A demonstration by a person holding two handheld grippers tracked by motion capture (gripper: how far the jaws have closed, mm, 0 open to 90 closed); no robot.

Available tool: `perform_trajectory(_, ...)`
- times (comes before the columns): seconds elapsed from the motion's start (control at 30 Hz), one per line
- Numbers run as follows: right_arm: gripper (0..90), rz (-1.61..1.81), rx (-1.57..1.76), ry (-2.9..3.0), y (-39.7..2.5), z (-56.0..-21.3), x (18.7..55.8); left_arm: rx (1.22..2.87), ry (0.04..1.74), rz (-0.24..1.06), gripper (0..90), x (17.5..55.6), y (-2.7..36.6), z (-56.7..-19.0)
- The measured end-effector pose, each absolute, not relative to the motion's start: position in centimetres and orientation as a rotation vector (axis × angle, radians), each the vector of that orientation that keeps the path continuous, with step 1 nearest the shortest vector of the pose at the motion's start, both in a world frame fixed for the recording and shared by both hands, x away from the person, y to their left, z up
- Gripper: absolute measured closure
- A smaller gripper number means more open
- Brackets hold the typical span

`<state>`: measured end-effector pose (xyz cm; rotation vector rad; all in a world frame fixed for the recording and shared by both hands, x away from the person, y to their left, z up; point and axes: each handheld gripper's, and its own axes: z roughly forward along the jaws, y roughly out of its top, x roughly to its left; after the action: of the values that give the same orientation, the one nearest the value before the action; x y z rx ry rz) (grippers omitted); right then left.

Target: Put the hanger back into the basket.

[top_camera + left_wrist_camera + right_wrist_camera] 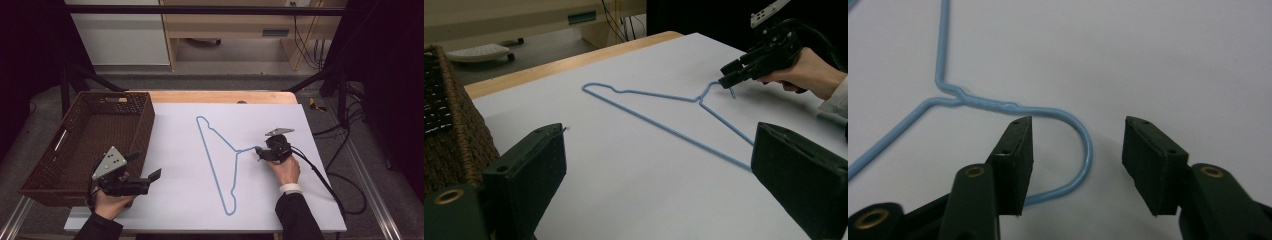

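- A light blue wire hanger point(218, 161) lies flat on the white sheet point(180, 200) that covers the worktop, roughly at the sheet's middle.
- Its long straight bar runs from the far end, near the sheet's centre-left, down to the near end; its hook point(251, 149) points right.
- The right tool point(261, 152) sits low over the hook, held in the person's right hand point(287, 170) at the right-middle of the sheet.
- In the right gripper view the hook point(1082, 150) curves through the gap between the two black jaws, which stand apart, one on each side of the bend; the tool is released and not yet pinching the wire.
- The twisted neck point(983, 101) of the hanger lies just beyond the left jaw in that view.
- The left tool point(155, 175) is held in the left hand point(111, 203) at the near left of the worktop, beside the near right corner of the basket.
- Its jaws are spread wide with nothing between them, as the left gripper view makes plain; it is released.
- A dark brown woven basket point(40, 165) stands at the left edge of the worktop, partly over the sheet's left side; what little of its inside shows looks bare.
- From the left gripper view the hanger point(659, 122) stretches across the sheet, with the right tool point(727, 80) at its hook on the far right.
- A bare wooden strip of worktop point(220, 96) shows along the far edge of the sheet.
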<state>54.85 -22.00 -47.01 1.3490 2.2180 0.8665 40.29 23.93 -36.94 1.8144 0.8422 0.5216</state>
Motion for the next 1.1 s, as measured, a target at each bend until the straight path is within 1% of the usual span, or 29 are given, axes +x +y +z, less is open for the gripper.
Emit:
perform_trajectory(0.03,49.0,0.867,1.349,2.218,-22.0,-47.0,54.8,1.820,0.841,0.524,7.2,40.3,23.9,-37.0)
perform_trajectory(0.13,58.7,0.847,1.342,2.226,-22.0,-47.3,55.1,1.826,0.838,0.522,7.4,40.3,23.7,-37.0)
perform_trajectory(0.2,63.6,0.852,1.352,2.228,-22.0,-47.4,55.1,1.828,0.837,0.524,7.5,40.3,23.7,-37.0)
perform_trajectory(0.27,66.5,0.864,1.348,2.232,-22.1,-47.5,55.2,1.825,0.837,0.524,7.7,40.3,23.8,-37.0)
perform_trajectory(0.3,70.3,0.864,1.350,2.230,-22.1,-47.5,55.2,1.825,0.837,0.526,7.8,40.3,23.8,-37.0)
perform_trajectory(0.33,70.3,0.864,1.350,2.230,-22.1,-47.5,55.2,1.826,0.836,0.525,7.8,40.3,23.8,-37.0)
perform_trajectory(0.47,75.9,0.869,1.401,2.214,-22.2,-47.4,55.2,1.828,0.834,0.525,8.1,40.3,23.7,-37.0)
perform_trajectory(0.73,78.1,0.834,1.470,2.221,-22.3,-47.1,55.1,1.843,0.836,0.524,8.3,40.4,23.5,-37.3)
perform_trajectory(0.87,83.5,0.821,1.484,2.204,-22.3,-47.1,55.1,1.850,0.838,0.520,8.5,40.4,23.3,-37.5)
perform_trajectory(1.1,86.6,0.830,1.555,2.164,-22.3,-47.0,55.1,1.867,0.838,0.511,8.7,40.5,22.8,-37.8)
